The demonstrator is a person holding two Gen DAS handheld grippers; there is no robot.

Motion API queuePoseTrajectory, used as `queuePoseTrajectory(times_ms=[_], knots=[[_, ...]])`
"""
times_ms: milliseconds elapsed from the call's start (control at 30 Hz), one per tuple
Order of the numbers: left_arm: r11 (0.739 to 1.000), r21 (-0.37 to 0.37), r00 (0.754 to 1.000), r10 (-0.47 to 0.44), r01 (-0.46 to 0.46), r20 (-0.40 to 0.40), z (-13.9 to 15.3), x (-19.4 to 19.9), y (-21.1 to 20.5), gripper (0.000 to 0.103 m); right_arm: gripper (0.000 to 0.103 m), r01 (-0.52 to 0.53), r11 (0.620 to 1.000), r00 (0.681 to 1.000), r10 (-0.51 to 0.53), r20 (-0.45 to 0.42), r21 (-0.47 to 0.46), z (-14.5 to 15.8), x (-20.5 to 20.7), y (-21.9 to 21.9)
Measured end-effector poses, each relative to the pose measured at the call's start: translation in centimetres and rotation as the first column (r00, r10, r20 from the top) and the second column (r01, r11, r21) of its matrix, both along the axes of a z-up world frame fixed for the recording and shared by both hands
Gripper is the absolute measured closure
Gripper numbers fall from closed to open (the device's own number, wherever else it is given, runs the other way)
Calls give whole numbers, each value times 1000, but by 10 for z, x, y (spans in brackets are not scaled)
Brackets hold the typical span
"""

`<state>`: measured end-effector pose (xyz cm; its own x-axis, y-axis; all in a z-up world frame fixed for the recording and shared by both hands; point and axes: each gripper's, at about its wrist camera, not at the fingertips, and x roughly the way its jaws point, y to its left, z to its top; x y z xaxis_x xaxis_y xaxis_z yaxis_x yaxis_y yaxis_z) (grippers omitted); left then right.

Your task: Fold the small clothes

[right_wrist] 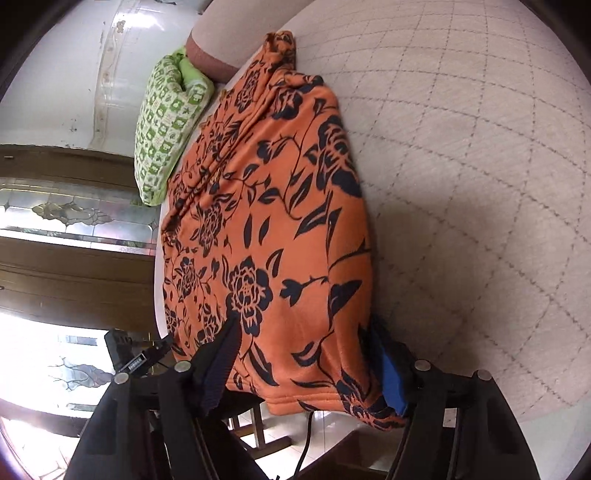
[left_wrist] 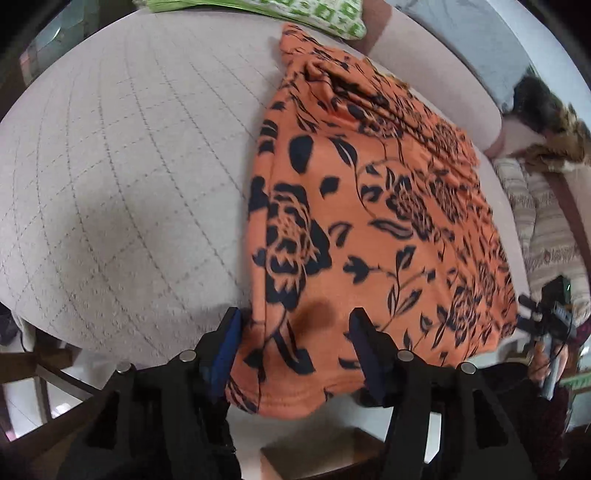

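Observation:
An orange garment with a black flower print [left_wrist: 369, 221] lies folded lengthwise on a quilted beige surface [left_wrist: 129, 166], its hem hanging over the near edge. My left gripper [left_wrist: 295, 325] is open, its fingers straddling the hem near a brown stain [left_wrist: 314, 314]. In the right wrist view the same garment [right_wrist: 266, 221] runs away from me. My right gripper [right_wrist: 303, 339] is open, its fingers on either side of the near hem, the right pad [right_wrist: 391, 380] against the cloth's edge.
A green patterned folded cloth [right_wrist: 166, 125] lies at the garment's far end, also in the left wrist view [left_wrist: 314, 11]. A striped cloth with fur trim [left_wrist: 543, 206] lies to the right. The right gripper's body [left_wrist: 550, 317] shows there. Wooden chair parts [left_wrist: 44, 373] stand below the edge.

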<state>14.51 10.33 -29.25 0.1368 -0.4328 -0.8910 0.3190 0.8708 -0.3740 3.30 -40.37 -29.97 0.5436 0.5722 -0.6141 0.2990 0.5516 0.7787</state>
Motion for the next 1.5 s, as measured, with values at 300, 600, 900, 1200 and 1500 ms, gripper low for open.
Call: queuePoseTrajectory(times_ms=[300, 600, 900, 1200, 1500], knots=[[999, 38, 1000, -24, 24, 7, -2, -2, -5, 95, 80, -116, 972, 993, 110, -42, -205, 8, 8, 45], [996, -82, 999, -24, 26, 29, 10, -1, -6, 95, 90, -58, 989, 996, 67, 62, -138, 19, 11, 39], [960, -280, 999, 33, -20, 39, 26, 13, 6, 95, 90, 105, 993, 957, -118, 266, 61, 37, 10, 5], [947, -320, 996, 64, -41, 61, 62, 75, -1, 95, 90, 146, 970, 931, -201, 306, 193, 46, 47, -15], [950, -295, 987, 132, -100, 89, 88, 234, -58, 95, 90, 280, 944, 899, -322, 296, 176, 74, 174, -83]])
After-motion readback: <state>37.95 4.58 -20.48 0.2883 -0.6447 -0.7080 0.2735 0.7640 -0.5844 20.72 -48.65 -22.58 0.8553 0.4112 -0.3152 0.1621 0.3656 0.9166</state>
